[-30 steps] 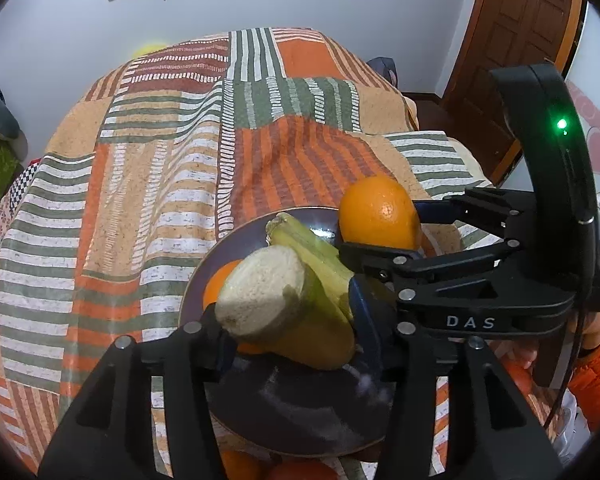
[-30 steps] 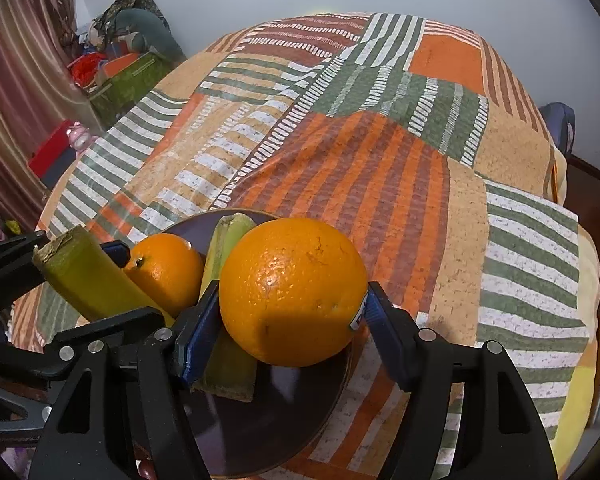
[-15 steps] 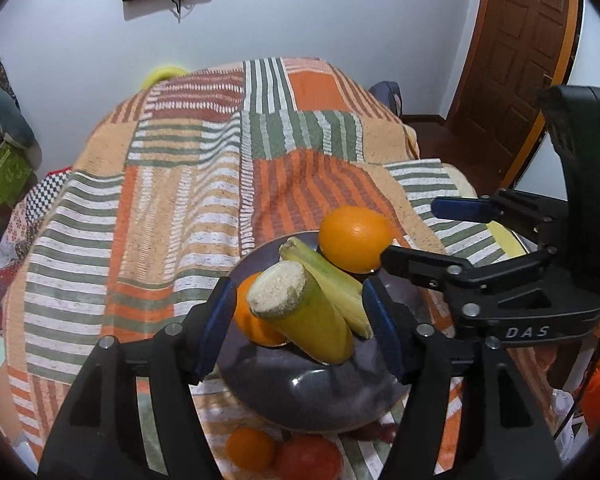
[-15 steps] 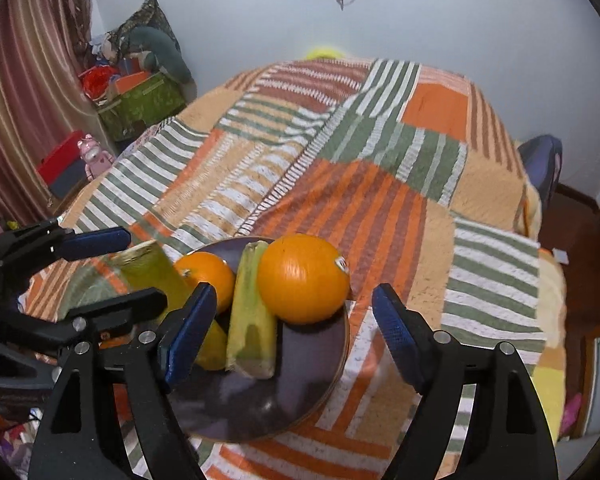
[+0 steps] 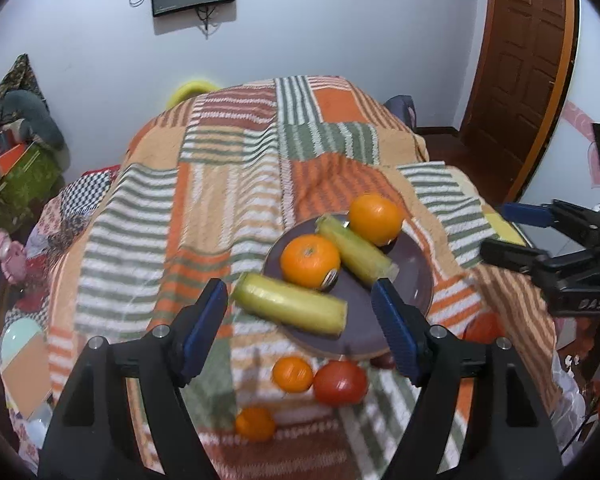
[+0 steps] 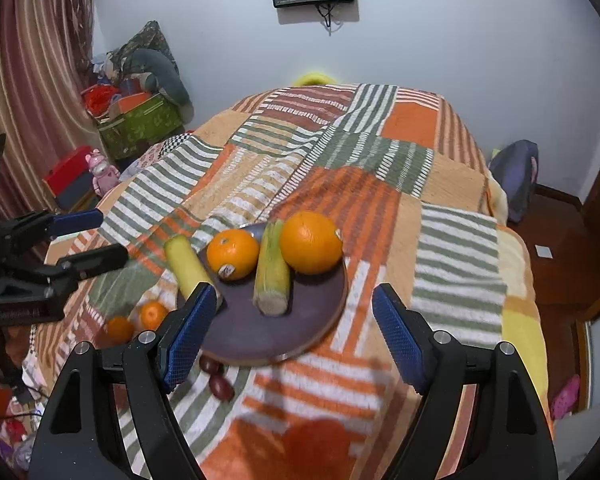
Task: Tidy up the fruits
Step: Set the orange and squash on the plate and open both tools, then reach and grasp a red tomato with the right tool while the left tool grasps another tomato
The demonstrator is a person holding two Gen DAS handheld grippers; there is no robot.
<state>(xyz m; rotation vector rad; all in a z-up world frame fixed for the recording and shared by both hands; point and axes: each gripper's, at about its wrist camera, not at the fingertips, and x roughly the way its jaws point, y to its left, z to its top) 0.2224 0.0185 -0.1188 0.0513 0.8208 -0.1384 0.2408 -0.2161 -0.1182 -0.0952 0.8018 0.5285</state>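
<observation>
We see both grippers held above a bed covered with a striped patchwork blanket (image 5: 228,184), and neither one holds anything. The left gripper (image 5: 300,316) has its jaws apart and widening, with only air between the blue pads (image 5: 204,324). The right gripper (image 6: 288,324) stands wide as well, its pads clear of every fruit.

The fruits lie below and beyond the jaws, on a dark purple plate (image 5: 412,276) that rests on the blanket. In the left wrist view, a yellow-green stalk piece (image 5: 290,304) lies across the plate's near-left rim, one end sticking out over the blanket; it appears in the gap between the left gripper's fingers but sits lower, untouched. Behind it rests an orange with a sticker (image 5: 310,261), touching a second stalk piece (image 5: 354,254) that lies slanted across the plate's middle. A larger orange (image 5: 375,219) sits at the far edge of the plate, against that second stalk piece.

From the right wrist view we find the same plate (image 6: 324,312) just ahead of the right gripper, the larger orange (image 6: 311,242) well clear of both pads.

Off the plate, on the near side, two small oranges (image 5: 293,374) (image 5: 255,424) and a red tomato-like fruit (image 5: 340,382) lie on the blanket. Two small dark red fruits (image 6: 218,380) lie just beside the plate's near rim.
</observation>
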